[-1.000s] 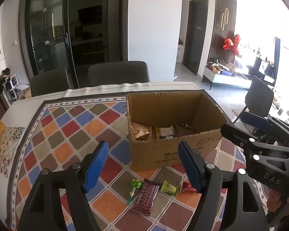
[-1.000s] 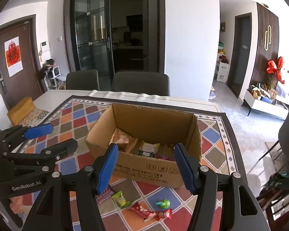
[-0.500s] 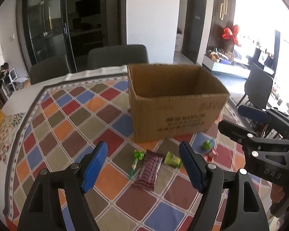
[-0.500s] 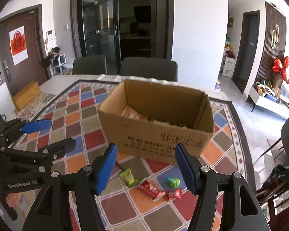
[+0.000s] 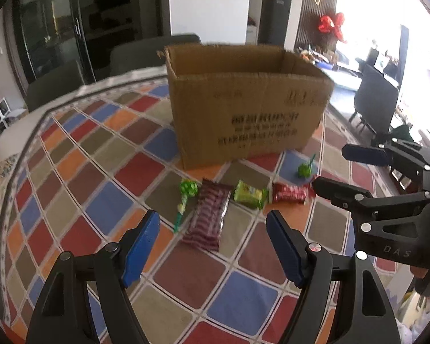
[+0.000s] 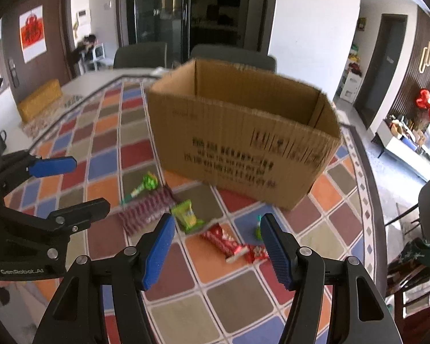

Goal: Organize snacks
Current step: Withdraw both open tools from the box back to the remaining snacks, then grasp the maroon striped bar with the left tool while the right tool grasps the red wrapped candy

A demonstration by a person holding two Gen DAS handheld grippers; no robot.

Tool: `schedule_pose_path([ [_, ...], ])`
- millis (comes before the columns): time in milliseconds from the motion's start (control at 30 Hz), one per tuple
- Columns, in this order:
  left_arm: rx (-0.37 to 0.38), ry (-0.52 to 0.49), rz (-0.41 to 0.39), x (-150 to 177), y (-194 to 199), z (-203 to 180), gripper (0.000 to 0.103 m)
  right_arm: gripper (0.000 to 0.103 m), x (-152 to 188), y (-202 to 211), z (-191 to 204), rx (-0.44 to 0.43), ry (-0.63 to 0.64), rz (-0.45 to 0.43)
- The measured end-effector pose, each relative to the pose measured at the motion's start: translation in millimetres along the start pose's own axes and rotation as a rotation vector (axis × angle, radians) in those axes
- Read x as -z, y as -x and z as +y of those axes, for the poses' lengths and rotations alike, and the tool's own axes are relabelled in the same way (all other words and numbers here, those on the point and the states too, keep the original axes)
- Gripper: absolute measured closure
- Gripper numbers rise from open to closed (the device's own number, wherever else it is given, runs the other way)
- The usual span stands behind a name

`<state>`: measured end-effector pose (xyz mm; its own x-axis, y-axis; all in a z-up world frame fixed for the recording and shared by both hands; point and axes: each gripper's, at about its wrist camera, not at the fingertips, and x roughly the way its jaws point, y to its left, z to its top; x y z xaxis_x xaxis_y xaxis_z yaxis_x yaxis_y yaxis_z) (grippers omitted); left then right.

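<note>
Snacks (image 5: 206, 215) lie loose on the tablecloth (image 5: 100, 172) just before the cardboard box (image 5: 243, 109), none gripped yet, left gripper (image 5: 212, 246) and right gripper (image 6: 216, 246) both spread apart above them.

Checked tablecloth (image 5: 71, 172) bears cardboard box (image 5: 249, 120), snack packets (image 5: 209, 215)

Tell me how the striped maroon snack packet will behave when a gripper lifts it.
The striped maroon packet lies flat and looks like thin film, so it is probably light and floppy, likely sagging if pinched at one end. Its glossy wrapper may be slippery.
</note>
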<state>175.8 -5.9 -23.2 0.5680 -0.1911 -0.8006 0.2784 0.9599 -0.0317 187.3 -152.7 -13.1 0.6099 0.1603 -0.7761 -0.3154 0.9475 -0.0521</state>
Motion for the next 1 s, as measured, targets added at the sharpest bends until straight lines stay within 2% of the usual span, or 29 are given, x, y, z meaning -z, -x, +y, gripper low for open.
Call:
schedule_pose_path([
  [233,0.046,-0.008,0.101,7.3,-30.2,-1.5,0.031,0.040,9.9,-23.2,-1.4,-0.005,0.024,0.092],
  [367,0.038,-0.042,0.142,8.6,-46.9,-5.4,0.032,0.040,15.3,-38.4,-5.1,-0.018,0.026,0.153],
  [667,0.034,-0.073,0.186,0.7,-78.9,1.0,0.036,0.040,18.9,-71.2,-4.8,0.021,0.103,0.255],
  [1000,0.033,-0.109,0.202,-9.1,-104.8,-0.8,0.038,0.044,15.9,-94.7,-10.4,0.003,0.104,0.283],
])
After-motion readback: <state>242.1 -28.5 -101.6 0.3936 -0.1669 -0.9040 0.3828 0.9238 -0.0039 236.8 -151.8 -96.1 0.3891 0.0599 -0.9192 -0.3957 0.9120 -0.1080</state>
